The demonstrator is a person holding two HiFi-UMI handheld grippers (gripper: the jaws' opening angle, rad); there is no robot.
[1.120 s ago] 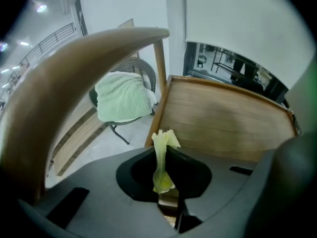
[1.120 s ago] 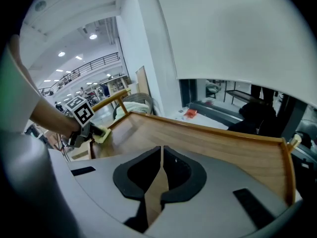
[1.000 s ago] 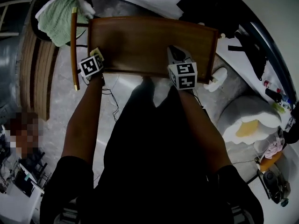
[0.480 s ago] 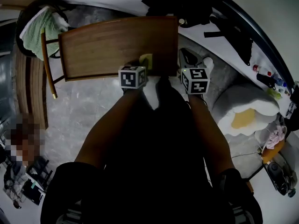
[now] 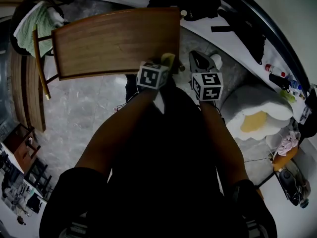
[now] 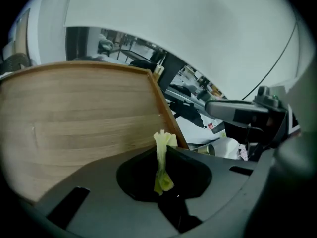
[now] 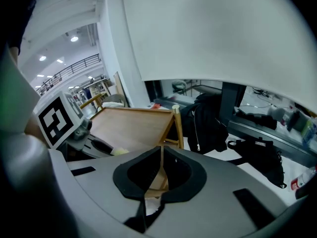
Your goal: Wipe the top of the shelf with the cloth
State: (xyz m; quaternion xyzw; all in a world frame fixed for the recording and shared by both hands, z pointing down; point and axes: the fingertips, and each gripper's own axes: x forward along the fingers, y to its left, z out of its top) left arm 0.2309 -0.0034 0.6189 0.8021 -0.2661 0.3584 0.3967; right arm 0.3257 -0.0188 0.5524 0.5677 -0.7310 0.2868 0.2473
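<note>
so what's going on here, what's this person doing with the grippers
A person holds a gripper in each hand. The left gripper is shut on a small yellow-green cloth at the near right corner of the wooden shelf top. The right gripper is shut and empty, just off the shelf's right side.

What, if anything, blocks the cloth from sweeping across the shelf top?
Nothing visible. The cloth is pinched in the left gripper at the shelf top's near right corner, and the wooden surface looks bare.
</note>
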